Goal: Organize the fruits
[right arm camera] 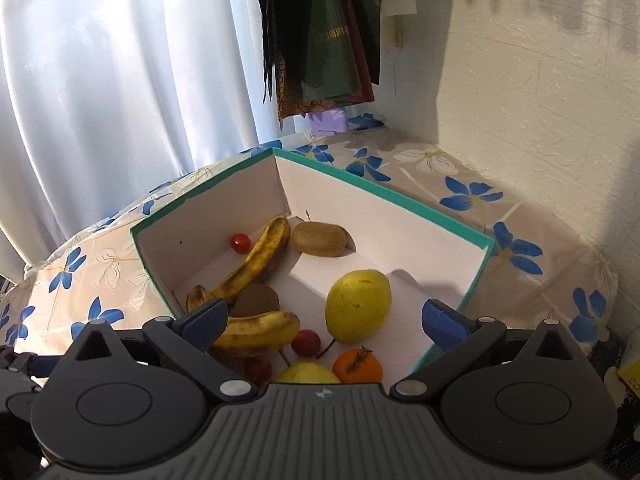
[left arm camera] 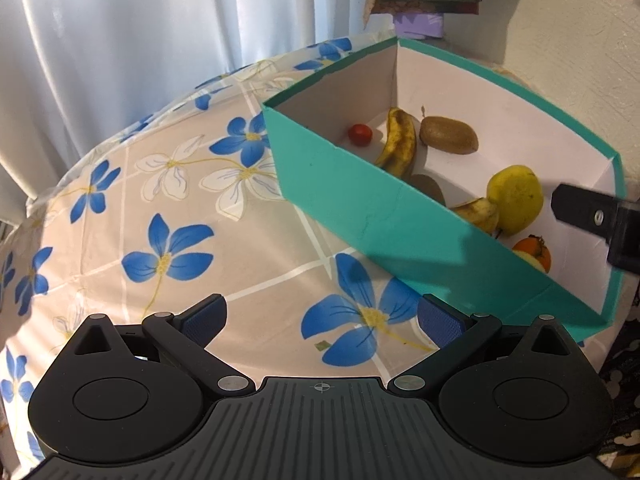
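Observation:
A teal box (left arm camera: 352,196) (right arm camera: 460,230) with white inside holds the fruit. Inside lie a long spotted banana (right arm camera: 256,260) (left arm camera: 400,140), a second banana (right arm camera: 260,332) (left arm camera: 478,212), a kiwi (right arm camera: 320,239) (left arm camera: 450,135), another kiwi (right arm camera: 256,300) (left arm camera: 428,188), a yellow pear (right arm camera: 357,306) (left arm camera: 516,198), a small red tomato (right arm camera: 241,243) (left arm camera: 360,134), an orange (right arm camera: 357,366) (left arm camera: 534,250) and red fruits (right arm camera: 306,342). My right gripper (right arm camera: 325,322) hovers open over the box's near end, empty. My left gripper (left arm camera: 322,320) is open above the tablecloth, left of the box.
The table (left arm camera: 168,208) wears a cloth with blue and white flowers. White curtains (right arm camera: 120,80) hang behind it. Dark clothes (right arm camera: 328,40) hang by the textured wall (right arm camera: 520,100) at the right. The other gripper's black finger (left arm camera: 588,212) shows over the box's right end.

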Tool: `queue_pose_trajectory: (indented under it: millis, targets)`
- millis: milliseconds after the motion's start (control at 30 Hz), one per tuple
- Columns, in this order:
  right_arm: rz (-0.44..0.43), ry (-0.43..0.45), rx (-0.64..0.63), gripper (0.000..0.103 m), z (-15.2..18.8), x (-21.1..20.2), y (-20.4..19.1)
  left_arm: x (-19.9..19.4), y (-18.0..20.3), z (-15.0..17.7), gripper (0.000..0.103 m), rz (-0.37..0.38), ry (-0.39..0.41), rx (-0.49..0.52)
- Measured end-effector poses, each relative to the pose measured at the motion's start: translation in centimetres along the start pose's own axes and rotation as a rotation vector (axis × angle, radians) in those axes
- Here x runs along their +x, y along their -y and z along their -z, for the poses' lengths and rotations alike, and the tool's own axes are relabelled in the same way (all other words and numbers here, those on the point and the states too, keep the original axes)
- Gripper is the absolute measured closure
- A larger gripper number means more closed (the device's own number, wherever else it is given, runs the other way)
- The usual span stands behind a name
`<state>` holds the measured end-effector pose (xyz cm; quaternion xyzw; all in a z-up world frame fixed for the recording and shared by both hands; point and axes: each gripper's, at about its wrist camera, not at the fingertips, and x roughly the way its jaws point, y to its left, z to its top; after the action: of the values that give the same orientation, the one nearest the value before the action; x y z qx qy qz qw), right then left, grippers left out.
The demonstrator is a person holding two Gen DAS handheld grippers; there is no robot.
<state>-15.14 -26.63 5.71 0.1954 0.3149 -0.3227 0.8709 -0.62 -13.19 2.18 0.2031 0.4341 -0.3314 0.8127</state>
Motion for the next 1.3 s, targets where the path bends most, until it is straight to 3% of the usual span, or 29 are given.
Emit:
queue_pose_trajectory:
  millis: [200,367,533,700,867,1033,1167,1300]
  targets:
    - [0.034,0.116,-0.060,0.000,2.1,-3.5,-0.1,-2.0,0.7,0.1,0.000,0.099,0.070,0.014]
    - [0.023,0.149,-0.074,0.000,3.5,-5.1,-0.1,-2.4,2.0,0.3,0.000,0.092,0.086,0.058]
    - [0.062,0.136,-0.060,0.000,3.0,-5.1,0.3,-2.2,2.9,0.3,0.000,0.042,0.085,0.083]
    - [0.173,0.103,-0.055,0.000,1.9,-3.9,0.4,-1.9,3.5,-0.2,0.000,-0.055,0.087,0.077]
    - [0.148,0.081,-0.022,0.000,1.1,-2.9,0.4,-2.4,2.9,-1.4,0.000,-0.038,0.105,0.036]
    - [0.164,0.085,0.032,0.000,0.0,-2.2,0.6,-2.5,3.7,-2.9,0.000,-0.021,0.133,0.060]
    - [0.181,0.070,0.033,0.000,-1.0,-1.0,0.3,-1.7,4.6,-3.7,0.000,0.025,0.099,0.106]
    - [0.176,0.053,0.001,0.000,-1.6,0.2,-1.0,-0.6,5.3,-3.8,0.000,0.010,0.071,0.142]
